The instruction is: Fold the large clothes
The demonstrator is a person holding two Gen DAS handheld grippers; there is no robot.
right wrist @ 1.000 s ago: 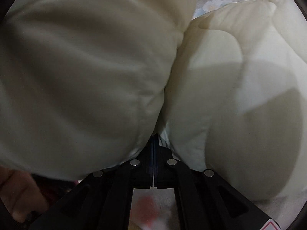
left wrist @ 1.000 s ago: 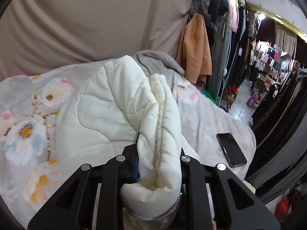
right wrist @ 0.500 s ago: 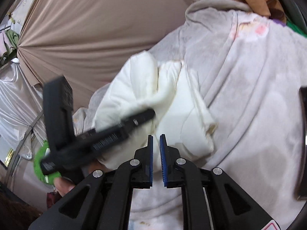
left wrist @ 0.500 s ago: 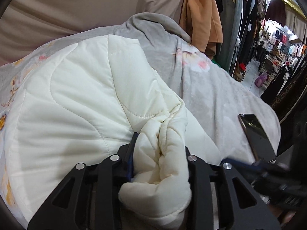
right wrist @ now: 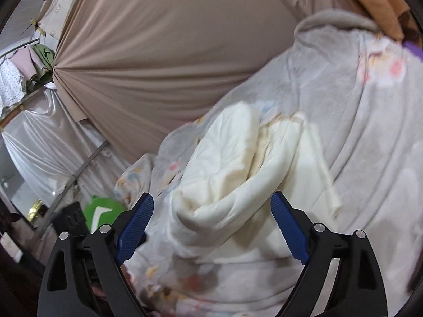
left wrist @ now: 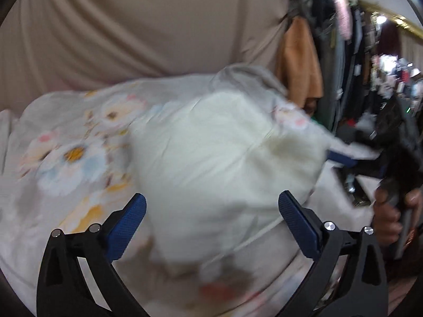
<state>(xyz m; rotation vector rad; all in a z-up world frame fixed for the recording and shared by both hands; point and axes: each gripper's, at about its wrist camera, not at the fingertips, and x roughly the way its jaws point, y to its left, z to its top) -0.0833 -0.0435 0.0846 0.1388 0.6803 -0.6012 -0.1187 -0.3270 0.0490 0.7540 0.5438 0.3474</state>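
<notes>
A cream quilted jacket (left wrist: 224,155) lies bunched in a folded heap on the grey floral blanket (left wrist: 68,158). My left gripper (left wrist: 212,219) is open and empty, its blue pads wide apart just in front of the heap. The right gripper shows at the right of the left wrist view (left wrist: 343,158), beside the jacket's right edge. In the right wrist view the jacket (right wrist: 246,169) lies ahead with a rolled edge nearest me. My right gripper (right wrist: 211,224) is open and empty, just short of that edge.
A beige curtain (left wrist: 145,26) hangs behind the bed. An orange garment (left wrist: 298,60) and dark clothes hang at the right. A green object (right wrist: 104,211) lies left of the blanket. The blanket (right wrist: 370,132) slopes away to the right.
My left gripper has let go of the jacket and opened wide, pulling back. My right gripper has opened from nearly shut. The jacket now rests on the blanket.
</notes>
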